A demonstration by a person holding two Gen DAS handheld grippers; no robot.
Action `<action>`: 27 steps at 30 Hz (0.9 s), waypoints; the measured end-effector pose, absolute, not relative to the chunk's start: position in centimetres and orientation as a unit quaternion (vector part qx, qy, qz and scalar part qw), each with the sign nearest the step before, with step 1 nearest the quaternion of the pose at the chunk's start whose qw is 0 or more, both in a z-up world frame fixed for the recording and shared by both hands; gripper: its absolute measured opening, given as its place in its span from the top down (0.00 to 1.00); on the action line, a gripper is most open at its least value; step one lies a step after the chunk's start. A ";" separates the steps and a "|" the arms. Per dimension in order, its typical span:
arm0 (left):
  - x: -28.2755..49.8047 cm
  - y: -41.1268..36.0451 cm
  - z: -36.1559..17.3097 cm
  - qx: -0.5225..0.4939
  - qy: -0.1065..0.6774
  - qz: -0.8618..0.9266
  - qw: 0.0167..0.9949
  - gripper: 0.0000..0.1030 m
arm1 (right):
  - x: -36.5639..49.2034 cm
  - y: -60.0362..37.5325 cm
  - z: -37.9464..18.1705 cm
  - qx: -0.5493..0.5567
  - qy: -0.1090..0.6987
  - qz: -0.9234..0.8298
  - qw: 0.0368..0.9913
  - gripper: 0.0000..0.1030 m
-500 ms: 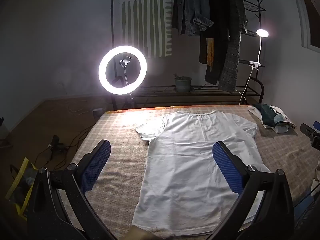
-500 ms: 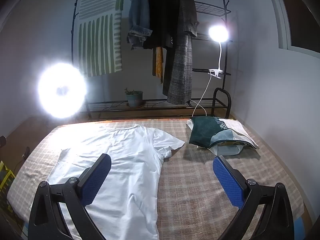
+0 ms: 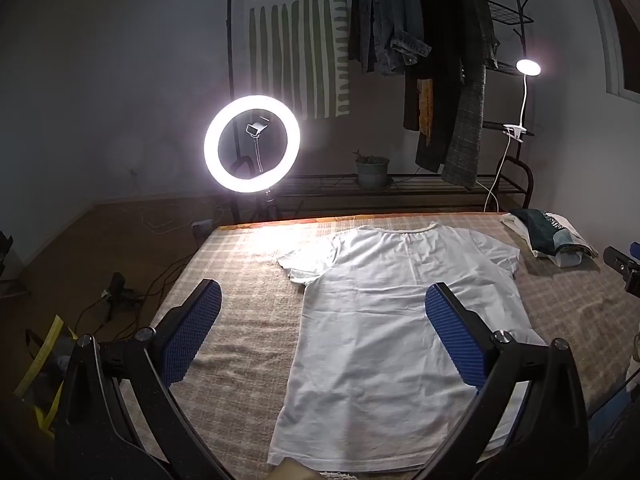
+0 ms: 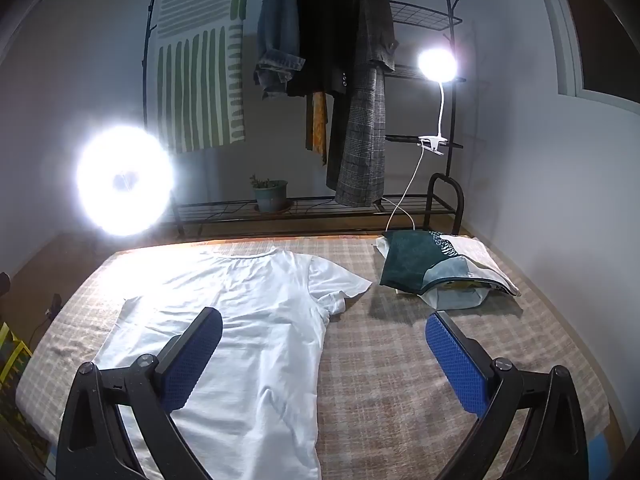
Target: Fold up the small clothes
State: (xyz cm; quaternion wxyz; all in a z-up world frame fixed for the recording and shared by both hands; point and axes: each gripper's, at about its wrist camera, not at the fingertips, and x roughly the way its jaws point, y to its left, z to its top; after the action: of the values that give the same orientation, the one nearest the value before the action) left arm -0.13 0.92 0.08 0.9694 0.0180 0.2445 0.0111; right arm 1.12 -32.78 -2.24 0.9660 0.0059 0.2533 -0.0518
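A white T-shirt (image 3: 384,312) lies flat on the checked cloth of the bed, collar toward the far edge, both sleeves spread. My left gripper (image 3: 324,300) hovers open above the shirt's left side and the bare cloth beside it, nothing between its blue pads. The same T-shirt (image 4: 248,320) fills the left half of the right wrist view. My right gripper (image 4: 324,332) stands open above the shirt's right edge, also holding nothing. A tip of the right gripper (image 3: 624,268) shows at the right edge of the left wrist view.
A folded pile of dark green and pale clothes (image 4: 436,268) sits at the bed's far right corner. Behind the bed are a ring light (image 3: 252,144), a clothes rack with hanging coats (image 4: 352,80), a potted plant (image 4: 272,194) and a clip lamp (image 4: 436,64). Cables lie on the floor (image 3: 120,296) at left.
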 end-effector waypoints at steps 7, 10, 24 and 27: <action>-0.3 0.7 0.1 0.020 0.243 0.012 0.970 0.00 | 1.4 -32.9 -2.3 0.008 0.255 -0.053 0.965 0.00; -0.3 0.7 0.0 0.020 0.243 0.011 0.970 0.00 | 1.4 -32.9 -2.3 0.009 0.255 -0.053 0.965 0.00; -0.4 0.6 0.0 0.021 0.243 0.011 0.970 0.00 | 1.4 -32.8 -2.4 0.008 0.255 -0.052 0.966 0.00; -0.4 0.5 0.0 0.020 0.243 0.011 0.970 0.00 | 1.3 -32.8 -2.3 0.009 0.255 -0.052 0.966 0.00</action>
State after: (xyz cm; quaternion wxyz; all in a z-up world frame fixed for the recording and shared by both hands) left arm -0.41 0.52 0.02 0.9698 0.0204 0.2428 0.0108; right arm 1.30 -32.75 -2.31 0.9655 0.0087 0.2549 -0.0522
